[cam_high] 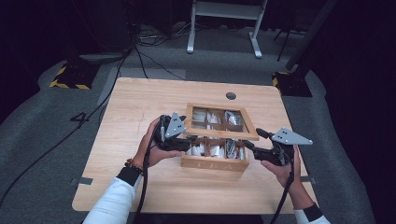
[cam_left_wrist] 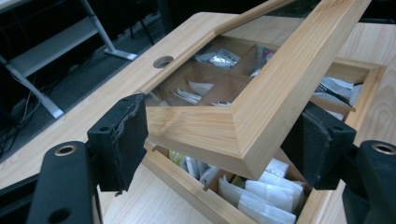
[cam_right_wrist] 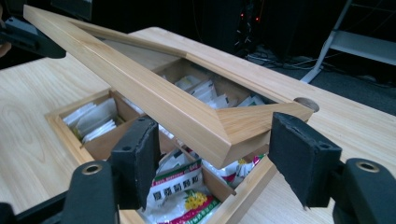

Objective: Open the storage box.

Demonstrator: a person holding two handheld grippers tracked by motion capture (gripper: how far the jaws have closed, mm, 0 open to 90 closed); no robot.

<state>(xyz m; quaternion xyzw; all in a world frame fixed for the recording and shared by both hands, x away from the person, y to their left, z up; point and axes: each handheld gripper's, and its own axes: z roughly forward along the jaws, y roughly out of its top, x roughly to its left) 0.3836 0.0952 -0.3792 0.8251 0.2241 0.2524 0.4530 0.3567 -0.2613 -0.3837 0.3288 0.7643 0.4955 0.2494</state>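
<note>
A pale wooden surface (cam_high: 140, 112) stands in a dark room. At its centre sits a wooden box (cam_high: 214, 163) of tea packets (cam_right_wrist: 180, 193), its framed lid (cam_high: 219, 135) raised aslant. The left gripper (cam_high: 191, 139) at 9 o'clock and the right gripper (cam_high: 247, 145) at 3 o'clock each straddle a front lid corner, fingers (cam_left_wrist: 119, 140) apart.

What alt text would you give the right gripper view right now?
The right gripper sits with its open black jaws on either side of a front corner of the wooden lid, which is raised at a slant above the tea box. Below it, compartments hold tea sachets, on a wooden table.
</note>
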